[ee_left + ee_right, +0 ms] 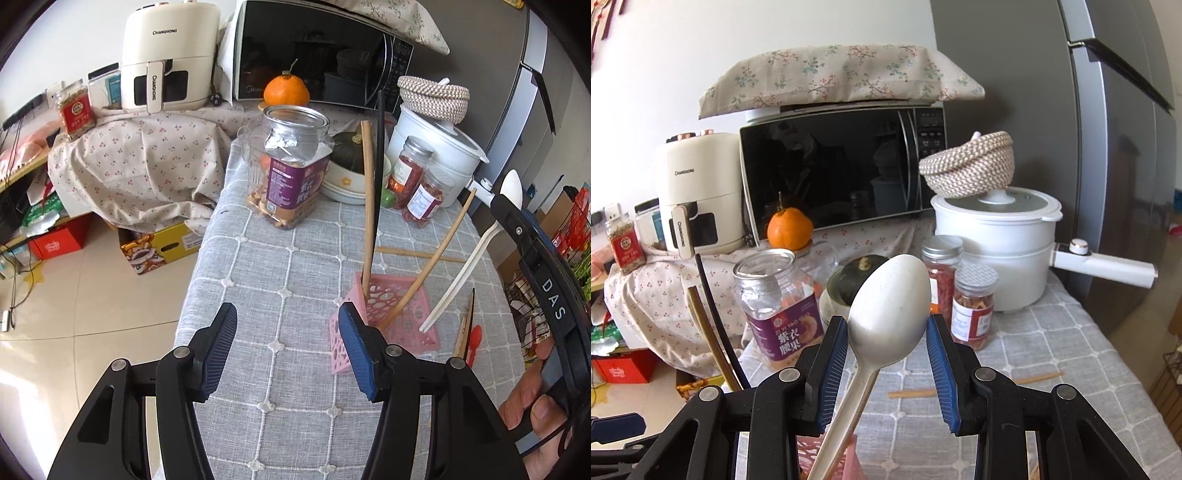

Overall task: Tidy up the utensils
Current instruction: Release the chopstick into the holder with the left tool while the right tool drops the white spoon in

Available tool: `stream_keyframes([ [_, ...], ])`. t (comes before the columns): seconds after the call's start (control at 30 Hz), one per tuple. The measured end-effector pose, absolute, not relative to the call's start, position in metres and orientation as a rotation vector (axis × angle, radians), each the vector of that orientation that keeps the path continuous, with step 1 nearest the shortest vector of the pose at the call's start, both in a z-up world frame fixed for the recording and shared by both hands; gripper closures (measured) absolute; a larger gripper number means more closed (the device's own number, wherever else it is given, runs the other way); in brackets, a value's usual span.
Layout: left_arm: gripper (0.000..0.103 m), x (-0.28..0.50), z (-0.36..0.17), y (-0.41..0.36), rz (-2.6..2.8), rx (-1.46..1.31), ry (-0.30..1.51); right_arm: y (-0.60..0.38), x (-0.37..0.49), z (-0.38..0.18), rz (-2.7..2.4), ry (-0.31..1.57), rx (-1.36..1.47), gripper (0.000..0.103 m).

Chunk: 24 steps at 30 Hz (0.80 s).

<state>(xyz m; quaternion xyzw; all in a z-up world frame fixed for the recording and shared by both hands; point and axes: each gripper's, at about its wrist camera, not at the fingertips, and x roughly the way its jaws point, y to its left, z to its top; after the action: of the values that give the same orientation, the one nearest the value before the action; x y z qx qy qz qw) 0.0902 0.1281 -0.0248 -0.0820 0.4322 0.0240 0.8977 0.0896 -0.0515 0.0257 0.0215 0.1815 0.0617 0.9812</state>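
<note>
Only the left wrist view shows the pink holder [384, 314] whole at lower right, chopsticks [367, 206] upright inside. Left gripper [288, 347] jaws released, empty. Right gripper [886, 354] jaws apparently grasp the white spoon [890, 306], tilted over the surface [280, 258].

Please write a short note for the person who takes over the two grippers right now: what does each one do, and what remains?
Left gripper: open, empty, beside the pink holder.
Right gripper: shut on the white spoon at its bowl, handle tip down at the holder's mouth.
Done: three chopsticks stand in the holder.
Left: drop the spoon in; then the single chopstick lying behind the holder, and the loose chopsticks and red spoon to its right.
</note>
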Motion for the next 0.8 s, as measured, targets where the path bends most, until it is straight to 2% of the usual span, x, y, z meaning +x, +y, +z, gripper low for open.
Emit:
stream_keyframes([
  [0.47, 0.043, 0.093, -0.039, 0.143, 0.058, -0.18, 0.95, -0.017, 0.105, -0.007, 0.162, 0.451, -0.076, 0.062],
  [0.53, 0.043, 0.093, -0.039, 0.142, 0.055, -0.179, 0.954, -0.019, 0.105, -0.006, 0.184, 0.468, -0.056, 0.051],
  [0.6, 0.042, 0.093, -0.039, 0.14, 0.048, -0.175, 0.957, -0.023, 0.104, -0.003, 0.213, 0.476, -0.025, 0.046],
  [0.8, 0.041, 0.089, -0.037, 0.128, 0.02, -0.157, 0.955, -0.041, 0.096, 0.012, 0.245, 0.481, 0.01, 0.04],
])
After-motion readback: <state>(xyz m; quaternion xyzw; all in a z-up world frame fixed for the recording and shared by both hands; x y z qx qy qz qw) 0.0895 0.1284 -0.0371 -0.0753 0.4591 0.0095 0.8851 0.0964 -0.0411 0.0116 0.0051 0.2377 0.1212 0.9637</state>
